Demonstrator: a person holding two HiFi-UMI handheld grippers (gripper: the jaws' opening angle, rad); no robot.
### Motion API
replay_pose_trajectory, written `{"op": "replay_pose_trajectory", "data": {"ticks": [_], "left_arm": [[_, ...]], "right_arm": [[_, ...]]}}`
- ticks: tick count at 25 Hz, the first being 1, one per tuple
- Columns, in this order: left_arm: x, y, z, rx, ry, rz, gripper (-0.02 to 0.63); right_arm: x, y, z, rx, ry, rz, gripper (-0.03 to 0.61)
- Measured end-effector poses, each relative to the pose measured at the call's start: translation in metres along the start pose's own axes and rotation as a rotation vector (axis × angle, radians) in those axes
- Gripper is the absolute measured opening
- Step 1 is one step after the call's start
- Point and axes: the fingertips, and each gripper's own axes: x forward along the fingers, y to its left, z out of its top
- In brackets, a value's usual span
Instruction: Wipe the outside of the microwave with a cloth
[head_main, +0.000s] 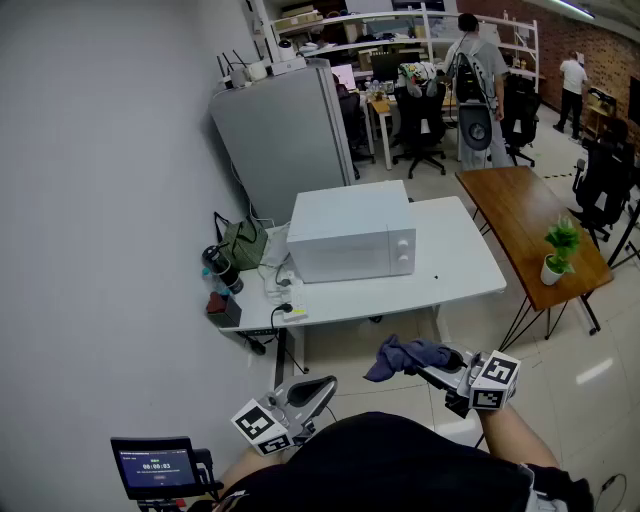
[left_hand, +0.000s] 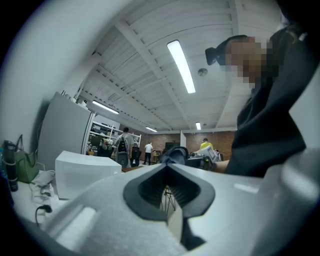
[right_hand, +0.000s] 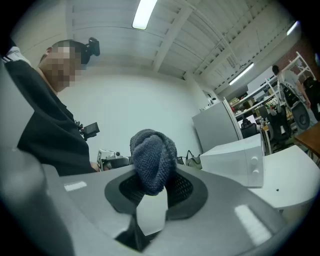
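Blue-grey knitted cloth (head_main: 405, 355) is being pinched by the right gripper (head_main: 432, 368), well apart from the white boxy microwave (head_main: 352, 240) sitting on the white table (head_main: 460, 265). Left gripper (head_main: 318, 390) is hanging empty, jaws pressed together. Judging this as the approach step: the next move calls for carrying the cloth forward onto the microwave's outer wall.

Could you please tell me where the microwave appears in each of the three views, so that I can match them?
Head view: microwave at centre, on the white table.
Left gripper view: microwave at lower left, beyond the jaws.
Right gripper view: microwave right of centre.
Shared landmark: the tall grey cabinet beyond the microwave in every view.
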Motion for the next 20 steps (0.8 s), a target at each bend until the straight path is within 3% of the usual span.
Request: {"op": "replay_pose_trajectory", "data": {"ticks": [8, 20], "left_arm": [[0.011, 0.031, -0.005, -0.016, -0.005, 0.007, 0.003], [-0.035, 0.187, 0.028, 0.001, -0.066, -0.147, 0.003]], "right_arm": [[0.024, -0.032, 0.002, -0.005, 0.047, 0.008, 0.078], [0.185, -0.069, 0.037, -0.058, 0.050, -0.115, 0.080]]}}
